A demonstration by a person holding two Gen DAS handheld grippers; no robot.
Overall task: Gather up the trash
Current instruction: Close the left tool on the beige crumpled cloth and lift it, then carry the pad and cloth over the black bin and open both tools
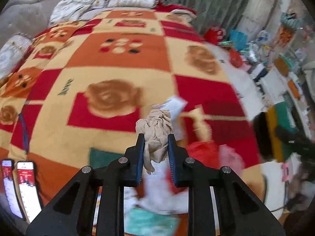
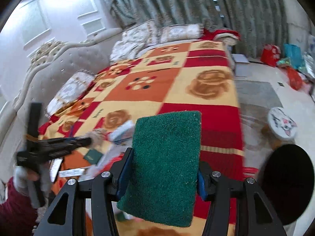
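Observation:
My left gripper point(image 1: 155, 137) is shut on a crumpled beige paper wad point(image 1: 157, 125), held above the patterned bed blanket point(image 1: 118, 63). The right wrist view shows that same left gripper point(image 2: 86, 141) at the left, held by a gloved hand point(image 2: 21, 179). My right gripper point(image 2: 165, 157) is shut on a green scouring pad point(image 2: 167, 147), which stands up between the jaws. More trash lies on the blanket below: white papers point(image 1: 175, 104), a red bag point(image 1: 202, 151), a pink scrap point(image 1: 230, 157) and a small green card point(image 2: 92, 156).
Two phones point(image 1: 25, 179) lie at the blanket's left edge. A round black object point(image 2: 289, 182) is close on the right, with a cat-print stool point(image 2: 283, 123) behind it. Pillows point(image 2: 177, 31) and curtains are at the far end; cluttered bags point(image 2: 271, 55) sit on the floor.

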